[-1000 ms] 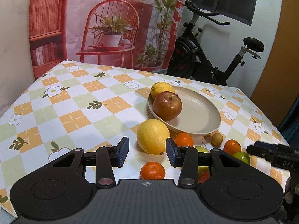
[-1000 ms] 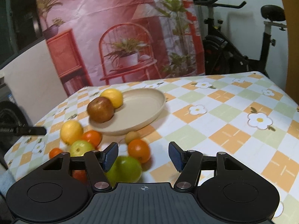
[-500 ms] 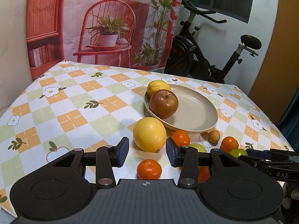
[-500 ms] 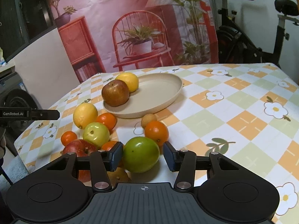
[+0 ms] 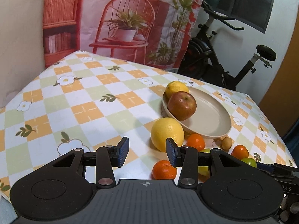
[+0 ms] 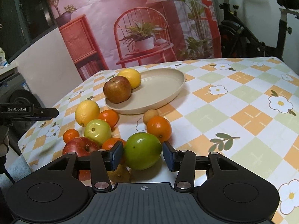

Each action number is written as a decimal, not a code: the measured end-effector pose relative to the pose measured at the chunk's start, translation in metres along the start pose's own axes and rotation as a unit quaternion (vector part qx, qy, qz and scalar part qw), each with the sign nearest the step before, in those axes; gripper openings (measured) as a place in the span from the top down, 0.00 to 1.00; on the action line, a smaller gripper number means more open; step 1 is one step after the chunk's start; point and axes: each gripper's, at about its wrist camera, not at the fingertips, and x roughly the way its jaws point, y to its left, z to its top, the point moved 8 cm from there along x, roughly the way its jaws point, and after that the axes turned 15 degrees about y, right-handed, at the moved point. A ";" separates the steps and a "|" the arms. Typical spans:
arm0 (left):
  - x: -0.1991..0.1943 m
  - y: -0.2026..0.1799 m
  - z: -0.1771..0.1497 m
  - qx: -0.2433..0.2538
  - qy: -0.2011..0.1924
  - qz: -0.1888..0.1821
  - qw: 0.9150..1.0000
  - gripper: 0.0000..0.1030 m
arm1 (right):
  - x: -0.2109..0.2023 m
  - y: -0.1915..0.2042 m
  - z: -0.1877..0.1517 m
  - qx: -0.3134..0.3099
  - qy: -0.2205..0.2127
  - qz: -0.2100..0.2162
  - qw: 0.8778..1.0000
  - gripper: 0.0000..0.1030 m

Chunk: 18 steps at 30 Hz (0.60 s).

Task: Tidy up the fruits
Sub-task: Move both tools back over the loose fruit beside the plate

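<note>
Nearest us, our right gripper (image 6: 143, 155) has its fingers clamped on a glossy, round green apple (image 6: 142, 153) resting on the counter (image 6: 243, 115). Our left gripper (image 5: 147, 152) hangs with fingers apart and empty, above a small mandarin (image 5: 164, 169). Beyond lie a large lemon (image 5: 167, 134) and the beige plate (image 6: 160, 91) holding a red apple (image 6: 117, 89).

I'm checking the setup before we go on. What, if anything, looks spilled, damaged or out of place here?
Nothing is spilled or damaged. The one oddity: the plate holds only a red apple and a lemon, crowded at one end, while the other fruit lies loose on the tablecloth beside it.
</note>
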 end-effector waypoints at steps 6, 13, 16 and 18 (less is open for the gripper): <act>0.008 -0.011 -0.006 0.019 0.022 -0.020 0.999 0.54 | 0.001 0.001 0.000 -0.002 0.002 0.000 1.000 0.58; 0.026 -0.007 -0.017 0.004 0.067 -0.036 0.997 0.54 | 0.002 0.003 0.000 -0.003 0.001 0.000 1.000 0.59; 0.032 -0.008 -0.020 0.004 0.079 -0.048 0.996 0.54 | 0.002 0.003 0.000 -0.003 0.001 0.000 1.000 0.58; 0.033 -0.008 -0.020 0.007 0.081 -0.048 0.995 0.54 | 0.002 0.002 0.000 -0.003 0.001 0.000 1.000 0.58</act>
